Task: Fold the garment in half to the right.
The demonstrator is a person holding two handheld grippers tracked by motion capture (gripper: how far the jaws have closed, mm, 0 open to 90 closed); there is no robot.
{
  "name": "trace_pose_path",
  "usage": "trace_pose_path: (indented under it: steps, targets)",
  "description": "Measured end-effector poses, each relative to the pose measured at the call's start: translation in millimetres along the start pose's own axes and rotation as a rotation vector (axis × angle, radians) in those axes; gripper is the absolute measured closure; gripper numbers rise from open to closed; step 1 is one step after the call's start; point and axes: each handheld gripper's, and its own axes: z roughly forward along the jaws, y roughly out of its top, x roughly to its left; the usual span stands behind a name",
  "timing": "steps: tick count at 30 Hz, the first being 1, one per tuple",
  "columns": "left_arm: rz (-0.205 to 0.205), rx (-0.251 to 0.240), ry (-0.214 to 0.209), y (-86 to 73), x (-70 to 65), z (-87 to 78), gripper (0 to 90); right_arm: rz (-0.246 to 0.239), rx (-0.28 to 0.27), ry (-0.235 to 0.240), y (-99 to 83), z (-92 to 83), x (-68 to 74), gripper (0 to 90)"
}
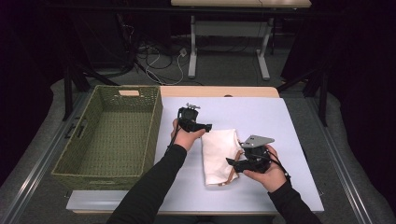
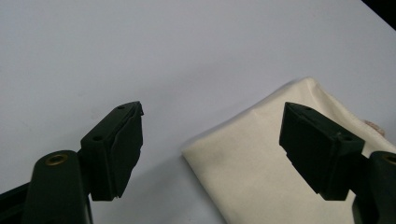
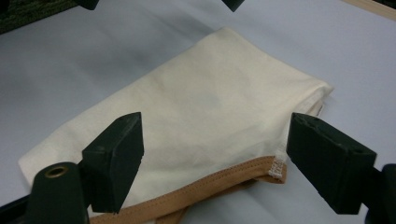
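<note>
A folded cream cloth with a tan hem lies on the white table top. My left gripper hovers at the cloth's far left corner, jaws apart, with the cloth's corner lying below the gap and nothing pressed between the pads. My right gripper sits at the cloth's right edge near the hem, jaws wide, the cloth lying flat under them. Neither holds the cloth.
A green woven basket stands at the table's left side, apparently with nothing in it. Bare white surface stretches behind and to the right of the cloth. Beyond the table are cables and a desk's legs on the floor.
</note>
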Motion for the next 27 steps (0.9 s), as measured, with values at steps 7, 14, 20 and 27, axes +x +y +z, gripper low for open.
trace_pose_path:
  steps: [7, 14, 20, 27]
  targets:
    - [0.051, 0.049, -0.014, 1.7, 1.5, 9.2, 27.3, -0.04, 0.013, 0.013, 0.7, -0.1, 2.2, 15.5]
    - [0.075, 0.07, -0.034, 1.6, 3.2, 17.3, 33.2, -0.044, 0.025, 0.021, 1.2, -2.9, 2.7, 12.0]
    - [0.049, 0.079, -0.044, 0.3, 7.8, 22.2, 37.5, -0.045, 0.034, 0.03, 0.5, -2.6, 2.0, 10.6]
    - [0.015, 0.104, -0.062, -0.3, 12.0, 25.8, 44.2, -0.044, 0.036, 0.035, -0.1, -1.8, 1.8, 13.7]
